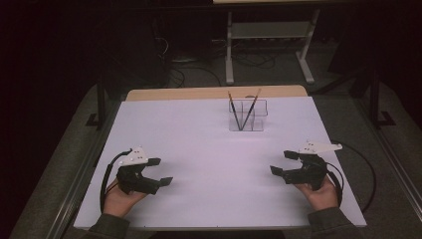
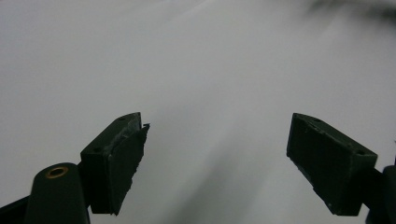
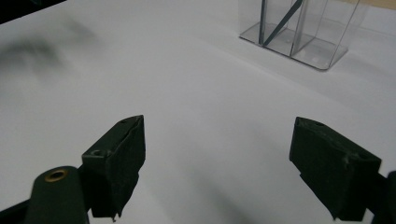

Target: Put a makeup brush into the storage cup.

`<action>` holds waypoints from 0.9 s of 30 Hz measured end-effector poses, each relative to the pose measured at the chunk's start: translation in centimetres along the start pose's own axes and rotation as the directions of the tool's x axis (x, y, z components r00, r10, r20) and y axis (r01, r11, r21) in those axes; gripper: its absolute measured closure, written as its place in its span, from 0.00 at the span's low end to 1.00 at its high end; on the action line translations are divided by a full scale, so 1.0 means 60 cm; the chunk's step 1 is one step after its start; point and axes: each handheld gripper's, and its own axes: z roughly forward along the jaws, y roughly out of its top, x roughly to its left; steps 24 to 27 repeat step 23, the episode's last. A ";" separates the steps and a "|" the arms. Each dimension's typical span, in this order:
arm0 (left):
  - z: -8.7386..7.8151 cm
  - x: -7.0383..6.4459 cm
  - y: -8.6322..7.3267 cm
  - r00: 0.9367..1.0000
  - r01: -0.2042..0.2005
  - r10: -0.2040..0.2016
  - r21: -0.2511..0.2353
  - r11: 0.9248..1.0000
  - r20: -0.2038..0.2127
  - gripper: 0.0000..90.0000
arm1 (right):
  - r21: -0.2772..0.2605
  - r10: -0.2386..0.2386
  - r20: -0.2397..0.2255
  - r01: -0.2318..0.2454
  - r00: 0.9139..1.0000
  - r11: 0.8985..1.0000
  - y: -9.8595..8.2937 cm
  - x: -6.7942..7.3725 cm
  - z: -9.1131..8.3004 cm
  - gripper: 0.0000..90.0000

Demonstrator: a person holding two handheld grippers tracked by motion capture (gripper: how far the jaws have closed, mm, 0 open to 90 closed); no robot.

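On the worktop (image 1: 209,149), the clear organiser (image 1: 247,115) stands toward the far edge, slightly right of centre, with two pencils (image 1: 243,110) crossed in its left compartment. The left gripper (image 1: 160,172) lies near-left and the right gripper (image 1: 281,162) near-right, both well apart from the organiser

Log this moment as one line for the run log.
left gripper: open, empty, near table edge | right gripper: open, empty | two pencils: crossed, leaning in clear divided holder | white table
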 end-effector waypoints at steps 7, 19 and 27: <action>0.001 0.000 -0.002 1.000 0.001 -0.001 0.005 1.000 0.004 0.20 | 0.001 0.008 -0.006 -0.008 1.000 1.000 -0.003 0.001 -0.002 0.20; 0.003 0.002 -0.005 1.000 -0.001 0.001 0.012 1.000 0.008 0.20 | -0.002 0.009 -0.002 -0.009 1.000 1.000 -0.006 0.000 -0.002 0.19; 0.004 0.003 -0.005 1.000 -0.007 0.007 0.012 1.000 0.009 0.20 | -0.001 0.005 -0.003 -0.005 1.000 1.000 -0.007 -0.001 0.000 0.19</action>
